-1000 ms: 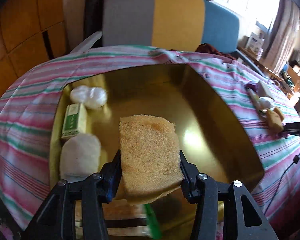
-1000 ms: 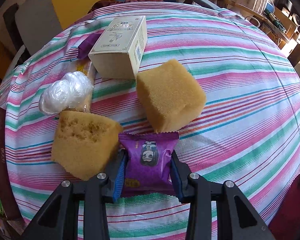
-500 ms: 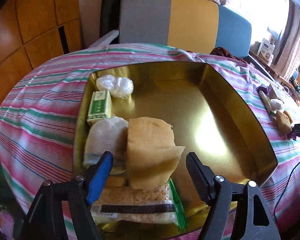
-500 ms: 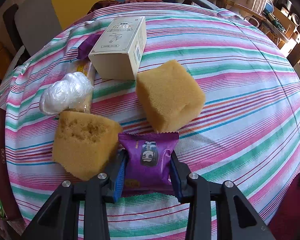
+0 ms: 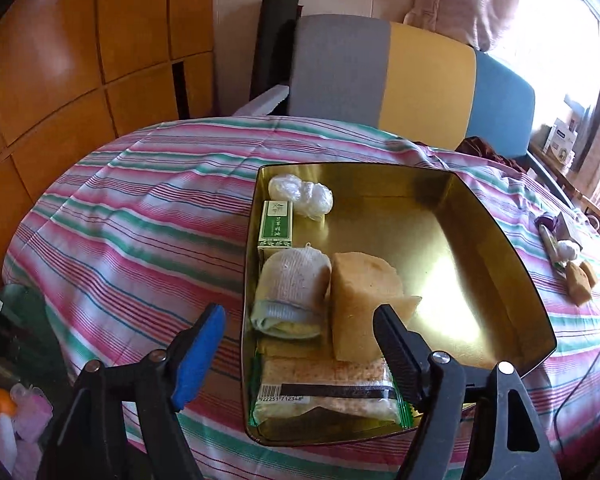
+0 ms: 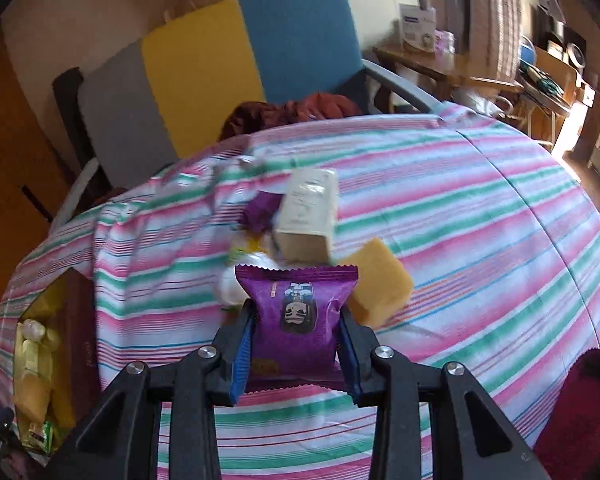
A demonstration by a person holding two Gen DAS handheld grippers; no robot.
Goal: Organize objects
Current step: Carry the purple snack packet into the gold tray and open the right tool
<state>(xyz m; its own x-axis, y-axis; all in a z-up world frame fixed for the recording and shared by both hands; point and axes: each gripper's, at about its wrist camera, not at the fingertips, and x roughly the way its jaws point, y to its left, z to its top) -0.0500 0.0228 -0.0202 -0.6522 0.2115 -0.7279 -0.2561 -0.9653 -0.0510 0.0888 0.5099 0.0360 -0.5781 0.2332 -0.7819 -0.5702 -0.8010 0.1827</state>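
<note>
A gold tin box [image 5: 484, 240] stands on the striped tablecloth. Along its left side lie a clear plastic ball [image 5: 300, 196], a green carton [image 5: 277, 224], a white cloth roll [image 5: 292, 292], a yellow sponge [image 5: 364, 300] and a cracker pack [image 5: 328, 392]. My left gripper [image 5: 300, 340] is open and empty, raised above the box's near left corner. My right gripper [image 6: 296, 340] is shut on a purple snack packet [image 6: 296, 312], held up above the table. Behind it lie a beige carton [image 6: 308, 216], a yellow sponge [image 6: 376, 284] and a second purple packet [image 6: 260, 210].
The gold box also shows at the far left of the right wrist view [image 6: 60, 344]. A grey, yellow and blue chair [image 5: 400, 76] stands behind the table. Wooden panelling [image 5: 60, 80] is on the left. A dark red cloth [image 6: 580, 412] lies at the right table edge.
My left gripper has opened, let go of the yellow sponge in the box and drawn back up and to the left. My right gripper has lifted the purple packet off the table.
</note>
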